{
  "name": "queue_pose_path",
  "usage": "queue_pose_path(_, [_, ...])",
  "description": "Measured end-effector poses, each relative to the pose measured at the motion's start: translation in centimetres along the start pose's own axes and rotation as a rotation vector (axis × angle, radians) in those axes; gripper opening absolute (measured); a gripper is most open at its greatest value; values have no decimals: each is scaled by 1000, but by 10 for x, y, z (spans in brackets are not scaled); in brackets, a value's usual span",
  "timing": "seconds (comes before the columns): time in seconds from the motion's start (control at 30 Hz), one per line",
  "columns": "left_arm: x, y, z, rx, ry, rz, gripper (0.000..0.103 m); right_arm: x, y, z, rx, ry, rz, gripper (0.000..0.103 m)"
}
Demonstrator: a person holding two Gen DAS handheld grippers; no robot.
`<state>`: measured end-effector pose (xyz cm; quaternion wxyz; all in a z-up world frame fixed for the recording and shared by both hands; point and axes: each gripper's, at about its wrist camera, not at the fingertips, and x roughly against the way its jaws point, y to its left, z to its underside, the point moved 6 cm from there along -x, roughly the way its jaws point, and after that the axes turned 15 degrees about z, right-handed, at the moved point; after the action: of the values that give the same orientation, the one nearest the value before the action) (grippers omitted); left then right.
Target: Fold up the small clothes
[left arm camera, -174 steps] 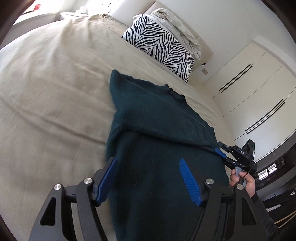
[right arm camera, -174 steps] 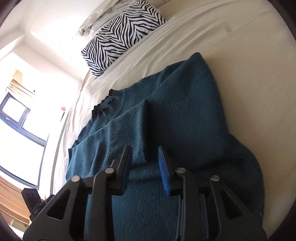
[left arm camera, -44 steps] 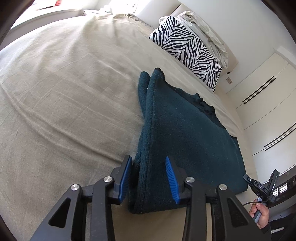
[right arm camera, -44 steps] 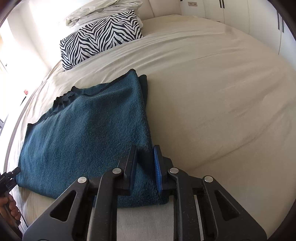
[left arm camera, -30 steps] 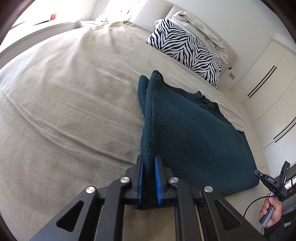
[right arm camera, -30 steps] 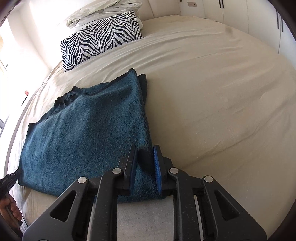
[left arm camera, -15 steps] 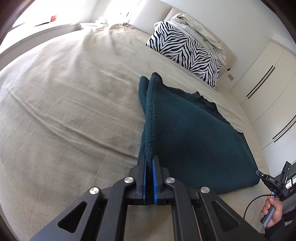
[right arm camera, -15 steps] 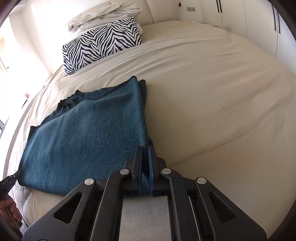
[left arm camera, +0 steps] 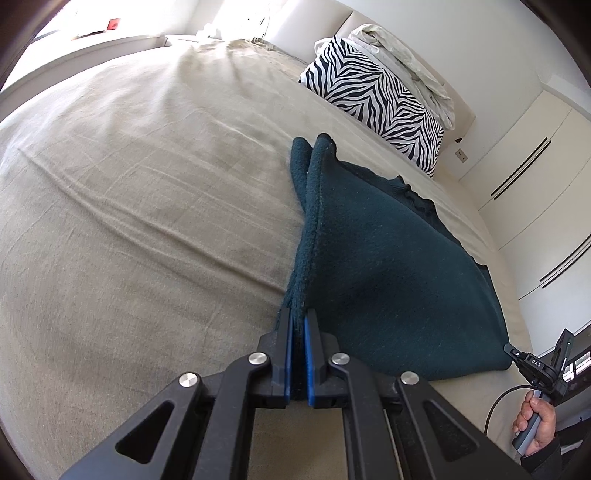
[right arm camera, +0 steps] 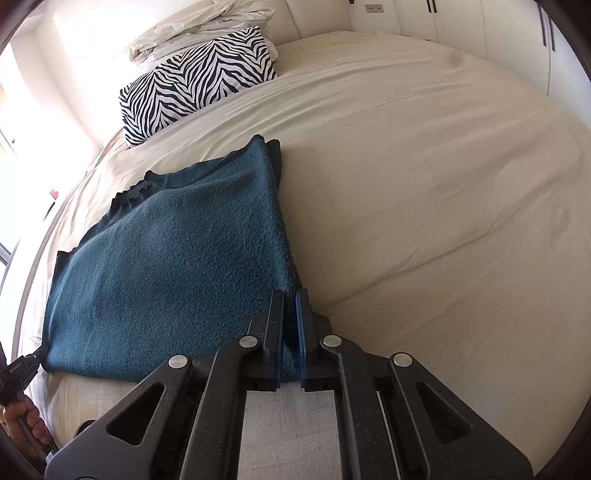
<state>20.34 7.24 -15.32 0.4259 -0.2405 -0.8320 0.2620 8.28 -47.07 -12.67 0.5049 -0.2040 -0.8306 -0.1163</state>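
Observation:
A dark teal knit sweater [left arm camera: 388, 266] lies folded lengthwise on the beige bed, collar end towards the pillow; it also shows in the right wrist view [right arm camera: 166, 266]. My left gripper [left arm camera: 298, 317] is shut on the sweater's near left corner, pinching the stacked edge layers. My right gripper [right arm camera: 290, 299] is shut on the near right corner. Each gripper shows small in the other's view, the right gripper [left arm camera: 517, 360] at the sweater's far corner and the left gripper [right arm camera: 35, 354] likewise. The near hem hangs slightly lifted between them.
The beige bedspread [left arm camera: 147, 203] stretches wide on both sides of the sweater. A zebra-print pillow [left arm camera: 373, 99] with crumpled white bedding [right arm camera: 199, 26] on it sits at the headboard. White wardrobe doors [left arm camera: 535, 177] stand beyond the bed.
Both grippers have closed on the sweater's near corners: the left shut about a second ago, the right half a second ago. Both have since pulled back slightly with the fabric held.

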Motion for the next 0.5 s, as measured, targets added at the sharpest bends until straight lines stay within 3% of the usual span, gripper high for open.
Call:
queue_pose_path(0.23, [0,1,2,19,19,2,10,-14,-5,3,-36,43,-48,8])
queue_pose_path(0.27, [4,0,1,22,21,-7,16,-14,-7,3,-49,47,-57,10])
queue_pose_path(0.33, [16,-5,-4,7,2,-41,20,-11,-15,0,-87,57,-48,30])
queue_pose_path(0.4, [30,-20,-15,-53,-38,-69,20,-3,-25,-6,-137,30,-28,43])
queue_pose_path(0.43, [35,-31,-23,-95,-55,-81,21,3,-30,-11,-155,4,-16,47])
queue_pose_path(0.5, [34,-56,-41,-179,-70,-81,31,14,-29,-24,-172,-35,-31,47])
